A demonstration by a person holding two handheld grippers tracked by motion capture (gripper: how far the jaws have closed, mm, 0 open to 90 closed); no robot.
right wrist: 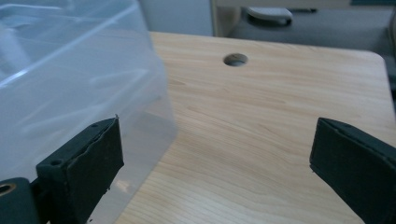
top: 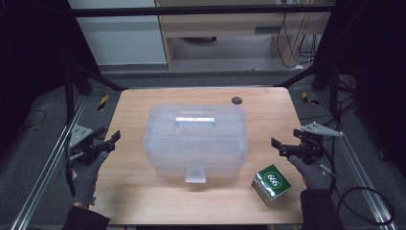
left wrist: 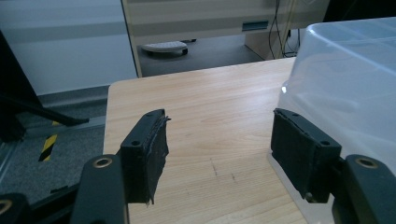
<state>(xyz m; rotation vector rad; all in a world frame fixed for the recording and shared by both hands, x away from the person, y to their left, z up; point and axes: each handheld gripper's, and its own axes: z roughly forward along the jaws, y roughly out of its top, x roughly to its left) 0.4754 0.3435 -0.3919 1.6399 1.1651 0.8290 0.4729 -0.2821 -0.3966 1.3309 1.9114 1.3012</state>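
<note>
A clear plastic storage box [top: 196, 139] with a lid handle and a front latch stands shut in the middle of the wooden table [top: 139, 196]. My left gripper [top: 111, 140] hovers just left of it, open, with nothing between its jaws; in the left gripper view [left wrist: 219, 137] the box [left wrist: 345, 84] wall lies just beyond the right-hand jaw. To the box's right, my right gripper [top: 279, 145] is held open and empty too. In the right gripper view [right wrist: 215, 149] the box [right wrist: 70, 70] sits behind the left-hand jaw.
A small green carton [top: 272, 184] with white print lies near the table's front right corner, under my right hand. A round cable hole [top: 236, 100] [right wrist: 235, 59] is in the tabletop behind the box. Dark frame rails run along both table sides.
</note>
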